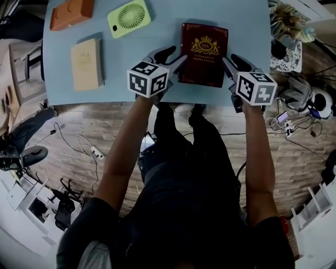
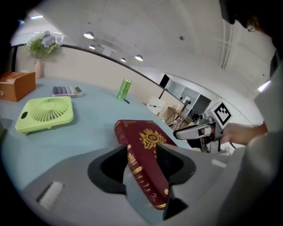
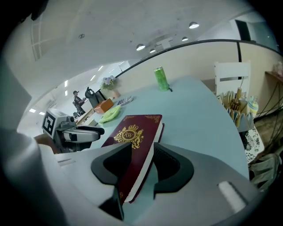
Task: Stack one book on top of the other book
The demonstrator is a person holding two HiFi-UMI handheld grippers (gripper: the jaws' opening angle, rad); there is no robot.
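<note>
We hold the maroon book (image 1: 203, 52) from both sides on the pale blue table (image 1: 247, 26). In the head view it lies toward 12 o'clock from our body, close to the table's near edge.

Our left gripper (image 1: 173, 59) comes in at the book's 8 o'clock corner. In the left gripper view its jaws are clenched across the gilt spine of the maroon book (image 2: 148, 145), one jaw on the spine side and one on the front cover. Our right gripper (image 1: 233, 64) comes in at the 4 o'clock corner. In the right gripper view it (image 3: 142, 150) is clamped on the page edge of the same book (image 3: 132, 137), with the crest on the cover just beyond the jaws.

The tan book (image 1: 86, 64) lies flat at 9 o'clock from the maroon one, well apart from it, with nothing on top. A green fan (image 1: 129, 17) lies at 10 o'clock from the maroon book, and an orange box (image 1: 72, 11) sits farther out the same way, at the far edge.

A green can (image 2: 124, 89) stands upright at the far side of the table, at 12 o'clock from the left gripper (image 2: 142, 152).
</note>
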